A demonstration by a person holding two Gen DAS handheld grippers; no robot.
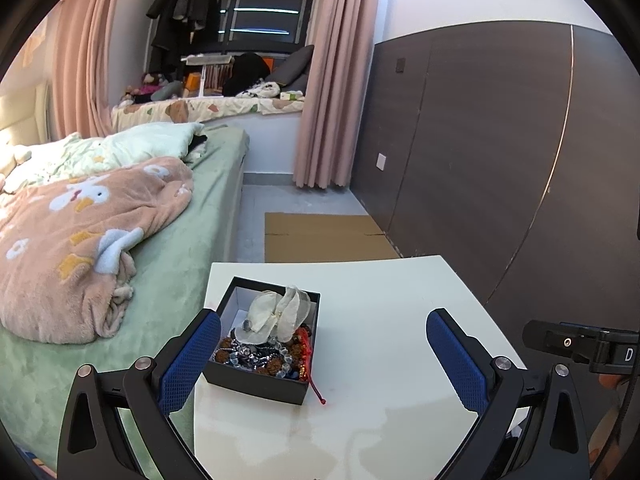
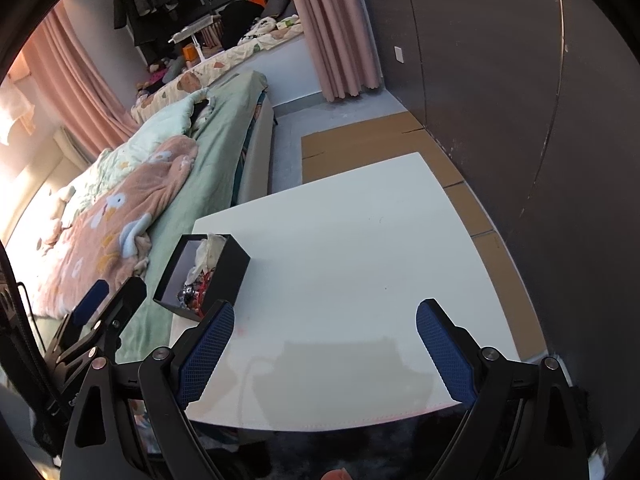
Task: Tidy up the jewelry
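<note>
Beads, a red cord and a pale organza pouch are seen heaped in the black box (image 1: pixel 262 356) on the tabletop (image 1: pixel 380 320) — both tools, left (image 1: pixel 324 356) and right (image 2: pixel 325 350), are held spread and empty — sorting is judged unsettled.

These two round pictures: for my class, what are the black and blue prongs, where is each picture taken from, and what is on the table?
Each picture comes from a camera on a hand-held gripper, looking along its two blue-padded fingers. The left gripper and the right gripper are both open and hold nothing. On the white table stands an open black box of jumbled beads, with a cream fabric flower on top and a red cord trailing over its edge. A bed stands beside it.
</note>
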